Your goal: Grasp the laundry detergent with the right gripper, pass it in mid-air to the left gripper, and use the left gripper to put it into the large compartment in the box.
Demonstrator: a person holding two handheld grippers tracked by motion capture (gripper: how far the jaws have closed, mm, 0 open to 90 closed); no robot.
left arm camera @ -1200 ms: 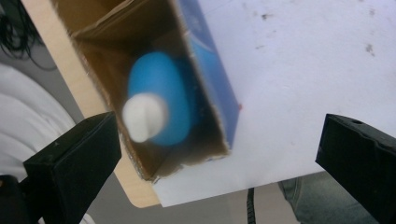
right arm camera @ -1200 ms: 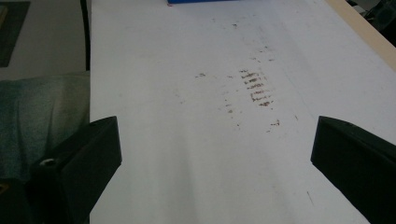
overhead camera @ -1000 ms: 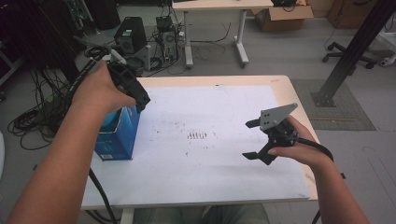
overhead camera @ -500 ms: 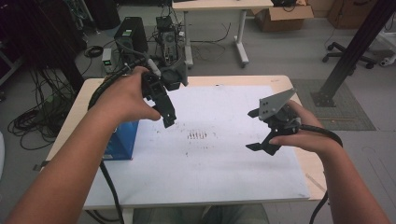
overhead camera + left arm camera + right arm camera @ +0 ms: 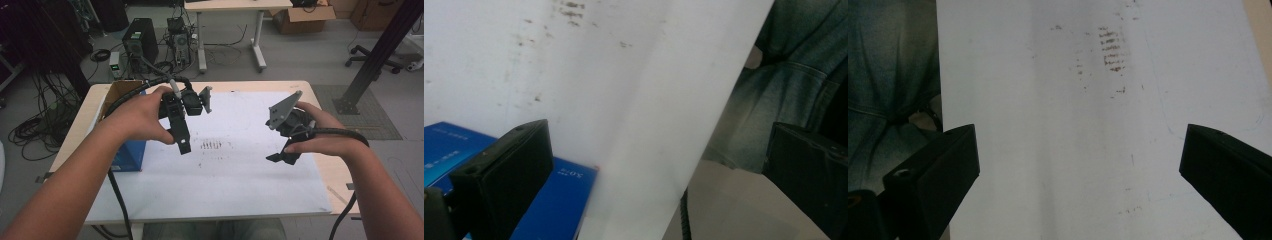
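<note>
**Two spread grippers over a marked white sheet, blue box at the table's left**

The blue box point(image 5: 131, 152) is largely hidden in the high view: the person's left forearm crosses it, leaving one blue side and a brown open top at about 9 o'clock on the table. In the left gripper view, a corner of it shows at 7 o'clock behind one black jaw, its print too blurred to read.

The left gripper point(image 5: 181, 131) hangs above the white sheet point(image 5: 240, 175), just right of the box and clear of it. Its jaws stand wide apart and hold nothing. The right gripper point(image 5: 282, 154), at 3 o'clock, hovers over the sheet with its jaws spread as well, bare paper between them. The right hand covers most of its body, so its jaws show poorly from above.

The sheet covers most of the pale wooden table point(image 5: 325, 107) and carries a cluster of short dark marks point(image 5: 212, 145) near its middle, with fainter specks around.

Beyond the table, at 12 o'clock, lie a grey floor, a computer tower point(image 5: 135, 45), tangled cables, a second table point(image 5: 230, 10) and a cardboard box point(image 5: 302, 10). The room is dim.
</note>
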